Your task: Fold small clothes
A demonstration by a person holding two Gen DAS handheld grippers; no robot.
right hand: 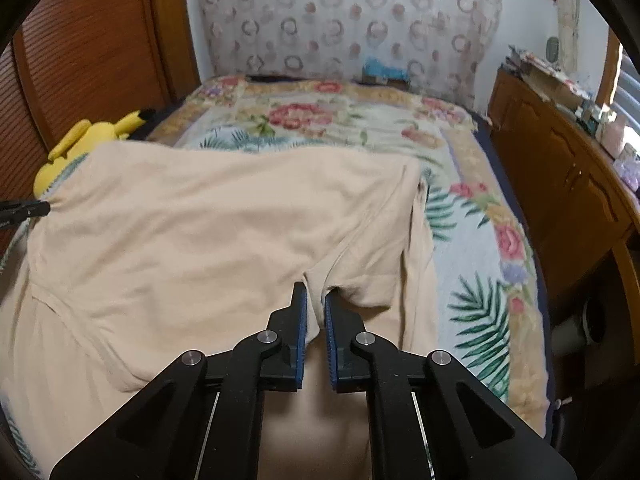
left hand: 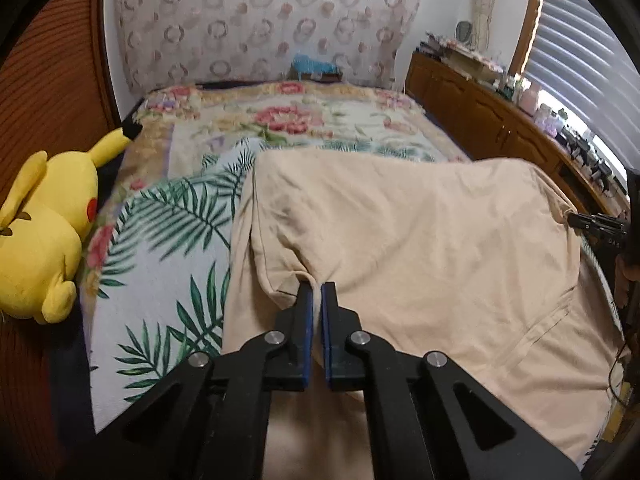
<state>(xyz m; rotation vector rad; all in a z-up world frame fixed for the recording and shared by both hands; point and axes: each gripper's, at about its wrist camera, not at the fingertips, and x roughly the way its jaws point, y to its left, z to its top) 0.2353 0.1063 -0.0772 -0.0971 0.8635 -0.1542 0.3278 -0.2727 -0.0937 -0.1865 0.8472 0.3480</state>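
The bed (left hand: pixel 280 120) carries a beige garment (left hand: pixel 420 220), which fills the lower centre and right of the left view. It looks soft and light, so pinching edges seems best. Its long axis seems to run left to right across the frame. The left tool (left hand: pixel 317 292) and the right tool (right hand: pixel 316 300) are each closed on a fold.

Beige garment (left hand: pixel 420 240) on a palm-leaf and floral bedspread (left hand: pixel 168 240); yellow plush toy (left hand: pixel 44 232); black, blue-padded tongs (left hand: pixel 317 292)
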